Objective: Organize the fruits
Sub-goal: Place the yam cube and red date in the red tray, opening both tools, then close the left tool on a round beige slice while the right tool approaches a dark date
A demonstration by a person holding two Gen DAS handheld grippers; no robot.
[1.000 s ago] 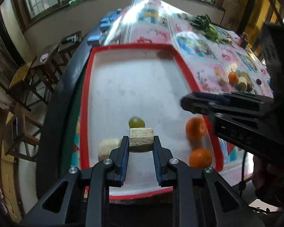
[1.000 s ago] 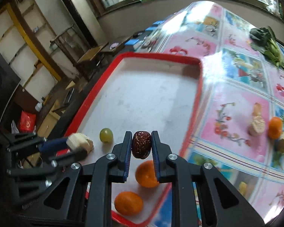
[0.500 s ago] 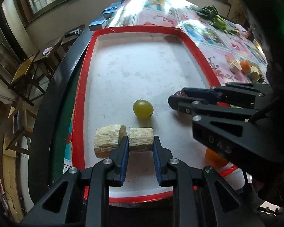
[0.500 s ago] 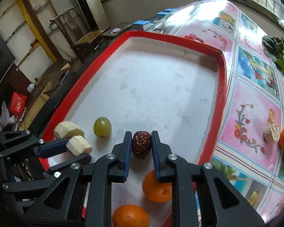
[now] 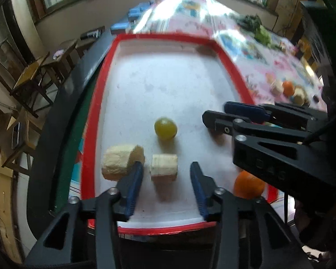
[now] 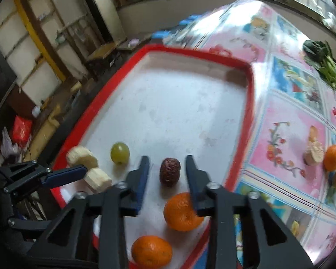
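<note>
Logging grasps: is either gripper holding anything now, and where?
Nothing. Left gripper and right gripper are open; banana piece and date sit free.

tray (image 6: pixel 190 55) red rim, white floor | grape (image 6: pixel 120 152) green | date (image 6: pixel 169 171) dark red

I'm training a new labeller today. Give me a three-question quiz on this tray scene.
1. True or false: the right gripper is shut on the date.
2. How many oranges lie in the tray, by the right wrist view?
3. What sits between the left gripper fingers? A) grape B) banana piece C) orange

Key: 1 false, both grippers are open; 2 two; 3 B
</note>
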